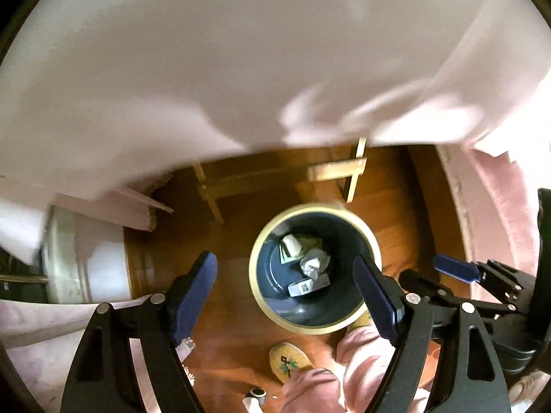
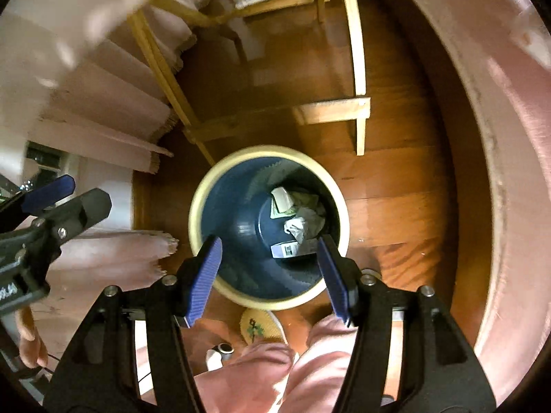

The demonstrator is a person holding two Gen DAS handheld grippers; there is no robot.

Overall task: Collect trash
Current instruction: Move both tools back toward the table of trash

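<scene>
A round bin with a cream rim (image 1: pixel 256 296) and a dark blue inside stands on the wooden floor; it also shows in the right wrist view (image 2: pixel 197 206). Inside lie crumpled white paper (image 1: pixel 313 263) (image 2: pixel 295 227), a small white box (image 1: pixel 307 286) (image 2: pixel 286 250) and a white and green packet (image 1: pixel 291 246) (image 2: pixel 282 201). My left gripper (image 1: pixel 289 299) is open and empty, above the bin's left side. My right gripper (image 2: pixel 270 275) is open and empty, directly above the bin. The right gripper also appears at the right of the left wrist view (image 1: pixel 444 275).
A table with a pale pink cloth (image 1: pixel 206 69) fills the upper part, with wooden legs and rails (image 2: pixel 330 112) behind the bin. A pink curved edge (image 2: pixel 499 172) is at the right. The person's pink trousers (image 2: pixel 275 364) and a yellow slipper (image 2: pixel 260 327) are below.
</scene>
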